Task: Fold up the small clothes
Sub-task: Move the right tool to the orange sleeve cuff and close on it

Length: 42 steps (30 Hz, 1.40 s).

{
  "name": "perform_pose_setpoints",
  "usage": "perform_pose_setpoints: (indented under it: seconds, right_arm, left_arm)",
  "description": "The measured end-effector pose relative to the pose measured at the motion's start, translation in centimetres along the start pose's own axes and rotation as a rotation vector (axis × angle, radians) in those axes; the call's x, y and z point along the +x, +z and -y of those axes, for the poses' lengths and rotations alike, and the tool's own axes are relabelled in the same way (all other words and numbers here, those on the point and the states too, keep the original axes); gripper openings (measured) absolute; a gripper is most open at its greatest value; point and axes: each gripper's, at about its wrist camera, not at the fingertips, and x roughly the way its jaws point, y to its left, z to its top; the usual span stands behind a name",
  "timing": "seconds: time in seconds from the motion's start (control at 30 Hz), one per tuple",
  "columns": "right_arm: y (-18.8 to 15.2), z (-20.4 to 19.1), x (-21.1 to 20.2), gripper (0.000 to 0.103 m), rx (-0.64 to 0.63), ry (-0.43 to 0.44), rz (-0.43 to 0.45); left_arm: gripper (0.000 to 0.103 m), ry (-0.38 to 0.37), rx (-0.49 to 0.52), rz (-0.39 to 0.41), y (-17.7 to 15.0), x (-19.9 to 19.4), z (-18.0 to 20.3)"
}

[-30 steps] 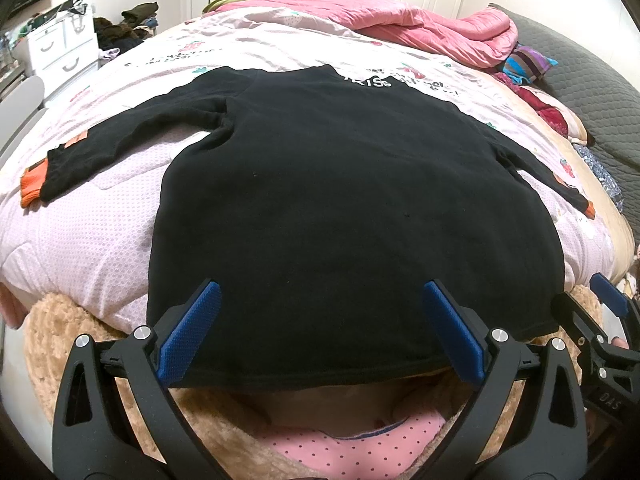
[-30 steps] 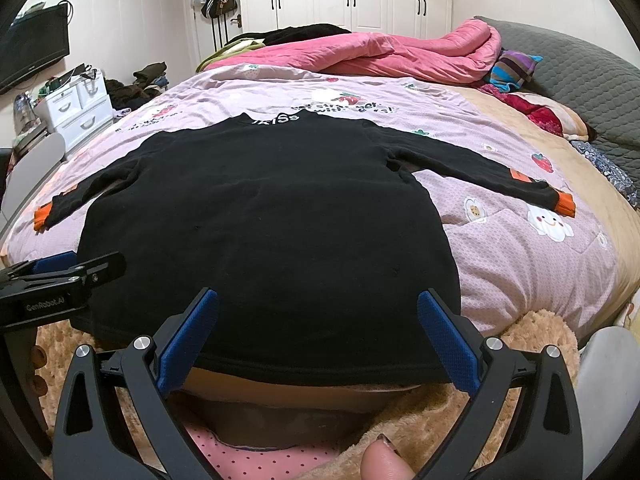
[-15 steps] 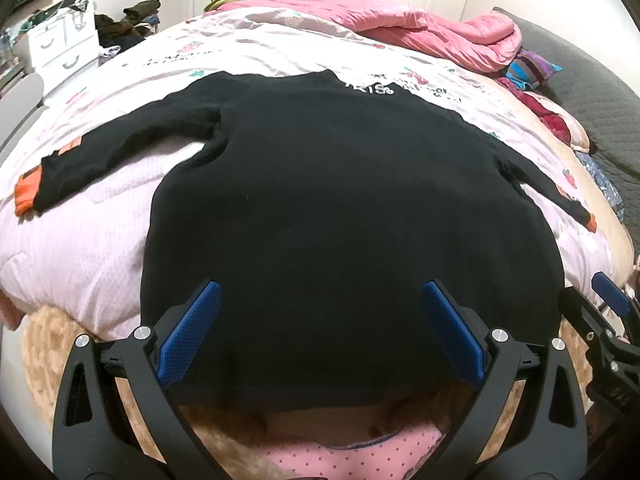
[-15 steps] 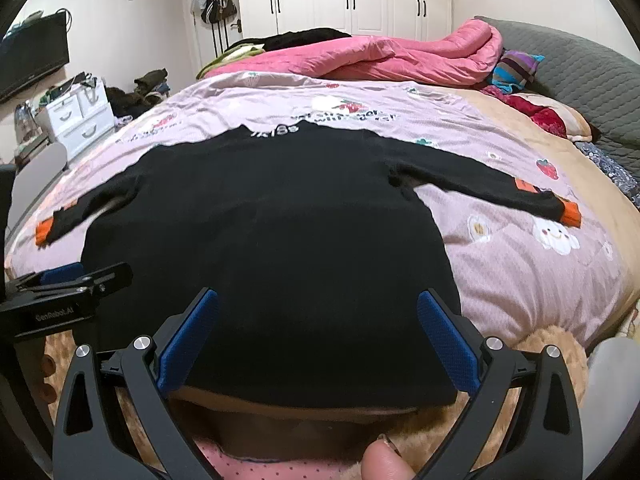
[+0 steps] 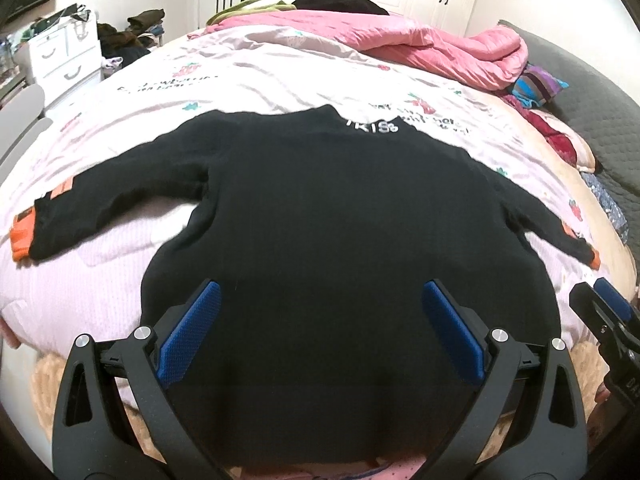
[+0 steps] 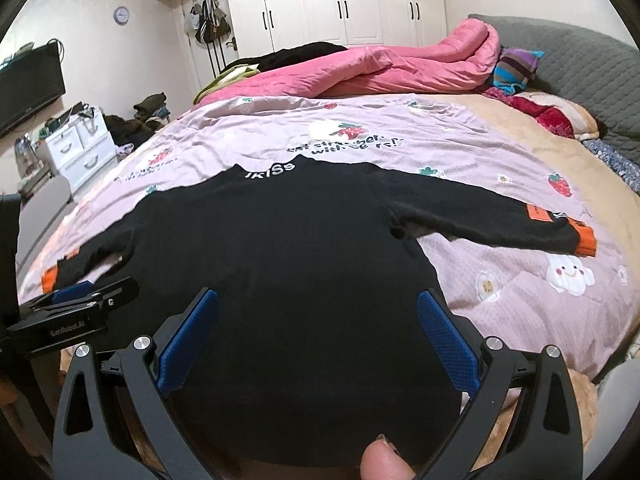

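A small black long-sleeved sweater with orange cuffs and white collar lettering lies flat on the bed, sleeves spread to both sides; it also shows in the right wrist view. My left gripper is open and empty, hovering over the hem on the sweater's left half. My right gripper is open and empty over the hem on the right half. Each gripper appears at the edge of the other's view: the right gripper and the left gripper.
The sweater rests on a pink strawberry-print quilt. A bunched pink duvet and pillows lie at the far end. A white drawer unit and a clothes pile stand left. A fuzzy tan blanket edges the bed's near side.
Both grippers have moved forward and tilted up over the sweater's lower part; the hem has dropped toward the bottom of both views. The sweater has not moved.
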Motion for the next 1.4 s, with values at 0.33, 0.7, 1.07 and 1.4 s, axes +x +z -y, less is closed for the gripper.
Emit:
perform_pose_setpoints:
  seconds: [0.33,0.7,1.07,1.4]
  right_arm:
    - [2.7,0.5,1.8,0.099,0.009,-0.001,0.0]
    - [6.2,4.4,4.6,0.099,0.129,-0.062,0.0]
    - [9.4,8.3,6.7,0.099,0.222,-0.114,0.015]
    - [9.6,13.0,9.2,0.099,0.331,-0.21,-0.001]
  left_arm:
    - [0.095,-0.011,0.009,0.008,2.6,1.4,1.1]
    - [0.095,-0.041,0.015,-0.016,5.9,4.4,3.3]
    - [0.095,-0.063,0.029,-0.043,8.6,7.1,5.3]
    - [0.095,-0.091,0.058,-0.062,10.6,9.8,7.7]
